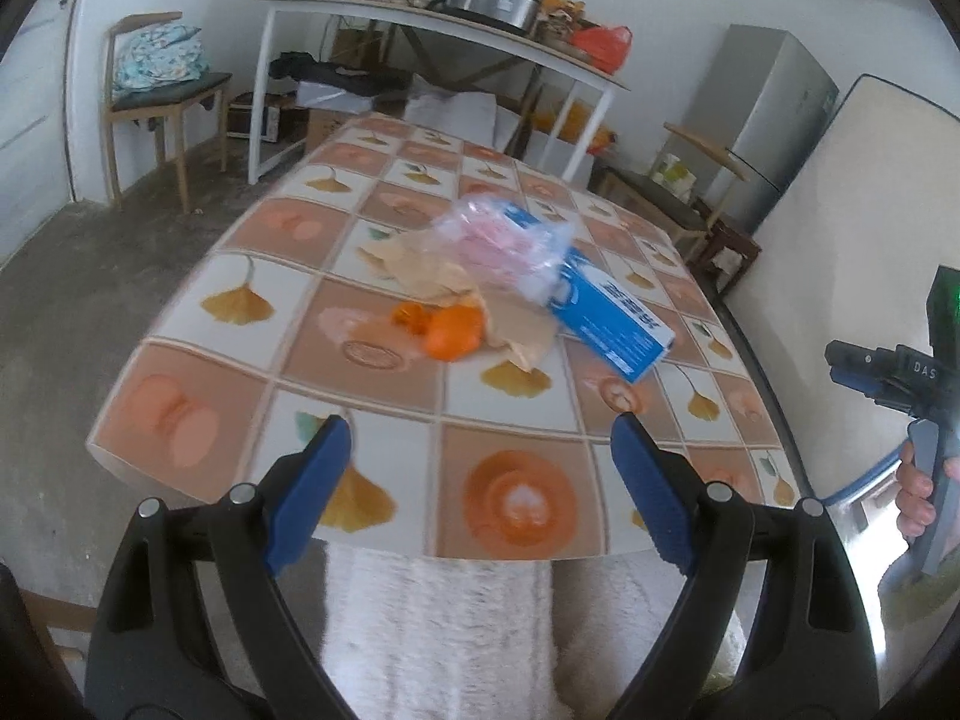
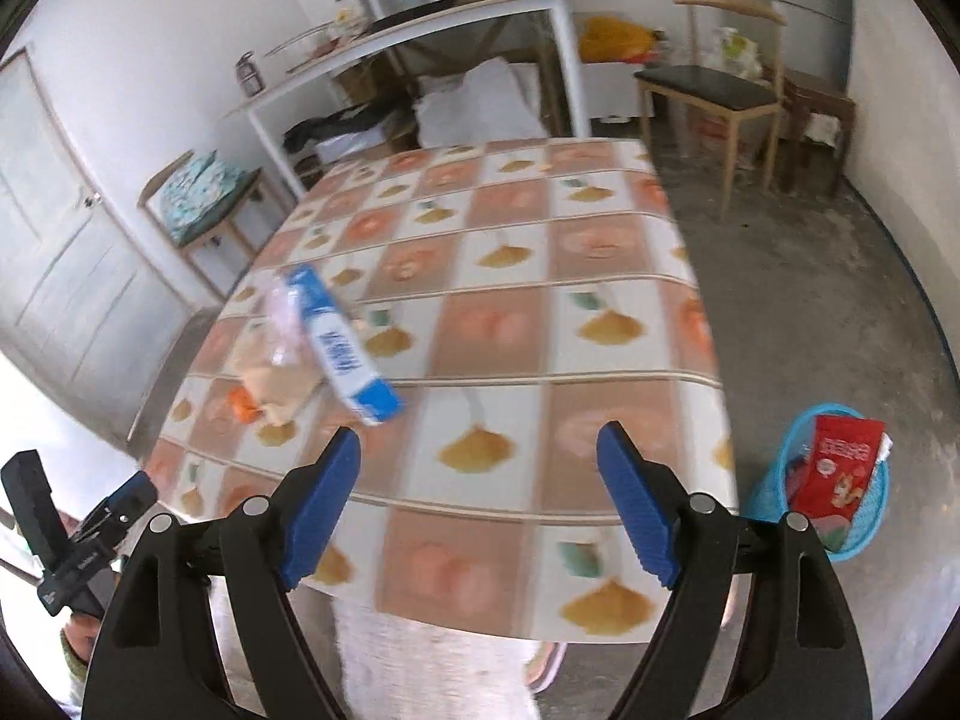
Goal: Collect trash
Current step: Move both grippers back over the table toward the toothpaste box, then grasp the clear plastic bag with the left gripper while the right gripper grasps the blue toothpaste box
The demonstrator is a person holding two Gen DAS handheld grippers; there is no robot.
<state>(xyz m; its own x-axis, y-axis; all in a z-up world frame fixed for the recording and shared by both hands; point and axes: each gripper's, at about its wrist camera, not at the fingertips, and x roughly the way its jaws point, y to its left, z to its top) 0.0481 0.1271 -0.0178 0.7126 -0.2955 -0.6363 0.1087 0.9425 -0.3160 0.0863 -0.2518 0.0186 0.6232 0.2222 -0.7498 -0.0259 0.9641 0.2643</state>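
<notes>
Right wrist view: 1 item of trash, a glossy red snack packet (image 2: pixel 837 468), is seen already standing in the blue mesh basket (image 2: pixel 774 492) on the concrete floor beside the table's corner. The collection is judged partly done.

Left on the table (image 1: pixel 180 420), clustered near its middle, are 4 kinds of item: a rigid blue-and-white carton (image 1: pixel 612 318), long and rectangular; a crumpled clear plastic bag (image 1: pixel 510 246) with pink contents, lying partly over the carton's far end; creased tan paper (image 1: pixel 456 282), soft and flat; and orange peel (image 1: pixel 447 330), curled and matte, touching the paper's edge. All 4 are judged still to be collected.

The table is covered by a smooth, slightly glossy cloth printed in squares with leaves and peaches.

The left gripper (image 1: pixel 480 468) is held wide, with nothing between its ribbed blue pads, above the table's near edge. The right gripper (image 2: pixel 480 474) is likewise spread wide and empty, above the near edge, the carton lying just beyond its left finger.
</notes>
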